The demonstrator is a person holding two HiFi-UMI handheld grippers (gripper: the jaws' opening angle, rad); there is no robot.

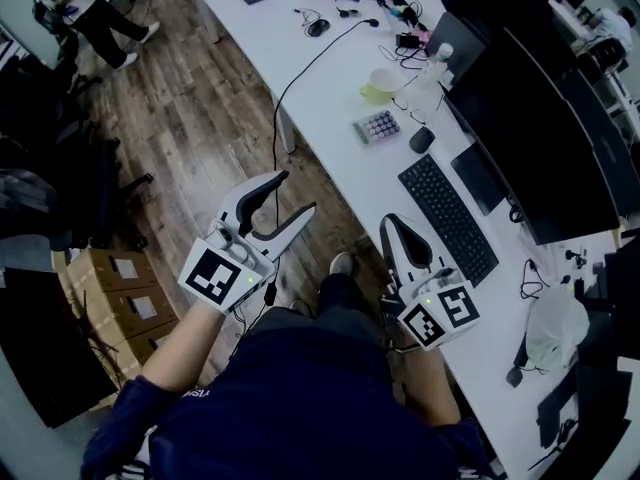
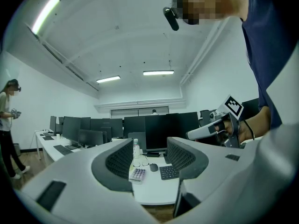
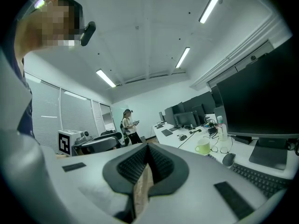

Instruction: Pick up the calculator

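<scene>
The calculator (image 1: 378, 126), small and pale with purple keys, lies flat on the long white desk (image 1: 330, 118), well ahead of both grippers. My left gripper (image 1: 298, 193) hangs over the wooden floor beside the desk, open and empty. Between its spread jaws the left gripper view shows the calculator (image 2: 138, 174) far off near the desk edge. My right gripper (image 1: 390, 223) hovers at the desk's near edge, left of the keyboard, shut with nothing held. In the right gripper view its pads (image 3: 140, 164) press together; the calculator is not visible there.
A black keyboard (image 1: 447, 218), dark mouse (image 1: 421, 139), yellow-green mug (image 1: 380, 85), water bottle (image 1: 430, 78) and glasses surround the calculator, with large monitors (image 1: 545, 138) behind. A black cable (image 1: 300, 73) crosses the desk. Cardboard boxes (image 1: 120, 288) sit left; a person (image 1: 90, 8) stands far off.
</scene>
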